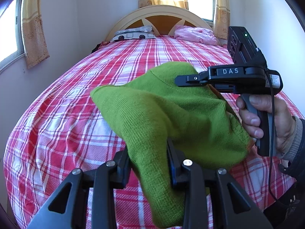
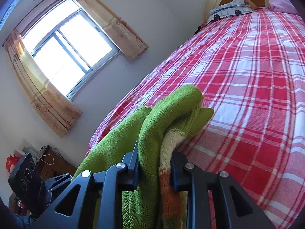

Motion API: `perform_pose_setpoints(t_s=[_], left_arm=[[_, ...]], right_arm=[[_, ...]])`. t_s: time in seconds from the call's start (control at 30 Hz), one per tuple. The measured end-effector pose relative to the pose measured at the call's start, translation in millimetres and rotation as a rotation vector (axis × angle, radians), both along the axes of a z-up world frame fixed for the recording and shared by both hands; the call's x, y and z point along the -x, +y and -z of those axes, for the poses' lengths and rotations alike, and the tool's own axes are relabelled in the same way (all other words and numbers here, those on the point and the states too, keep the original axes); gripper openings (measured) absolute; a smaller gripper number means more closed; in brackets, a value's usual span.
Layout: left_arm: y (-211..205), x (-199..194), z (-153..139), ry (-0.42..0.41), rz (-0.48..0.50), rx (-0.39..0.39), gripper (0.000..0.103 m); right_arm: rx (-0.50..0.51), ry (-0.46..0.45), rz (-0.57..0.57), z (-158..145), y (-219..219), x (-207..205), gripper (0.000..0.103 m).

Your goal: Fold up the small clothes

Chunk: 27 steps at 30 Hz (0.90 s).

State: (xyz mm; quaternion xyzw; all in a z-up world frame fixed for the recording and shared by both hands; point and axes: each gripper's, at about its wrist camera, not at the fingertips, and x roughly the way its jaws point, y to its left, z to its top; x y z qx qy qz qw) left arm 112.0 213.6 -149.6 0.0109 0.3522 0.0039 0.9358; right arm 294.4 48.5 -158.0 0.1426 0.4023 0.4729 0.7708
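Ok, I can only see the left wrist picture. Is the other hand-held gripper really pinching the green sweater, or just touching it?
Observer: Really pinching. In the right wrist view, the right hand-held gripper is shut on the green sweater, with knit bunched between its fingers.
Operator: Is the bit it holds all green?
Observer: No. A cream band and an orange band are caught in that pinch too.
Operator: What's next to the bed on that side?
Observer: Low by the wall there is a brown box-like thing and something red. They are too small to name.
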Motion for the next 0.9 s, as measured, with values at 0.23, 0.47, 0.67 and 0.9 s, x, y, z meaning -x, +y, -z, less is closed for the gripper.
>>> perform_pose_setpoints(t_s=[0.23,0.47,0.67,0.9], left_arm=[[6,3,9,0.006,0.002,0.006,0.033],[9,6,17,0.014,0.006,0.011,0.033],[12,10,26,0.025,0.005,0.024,0.033],[6,11,35,0.017,0.009,-0.028,0.039]], right_arm=[[0.01,0.015,0.004,7,6,-3,0.026],[0.023,0.015,0.008,5,10,-5,0.026],[0.04,0.016,0.006,6,14,-5,0.026],[0.092,0.036,0.034,18,11,-12,0.026]])
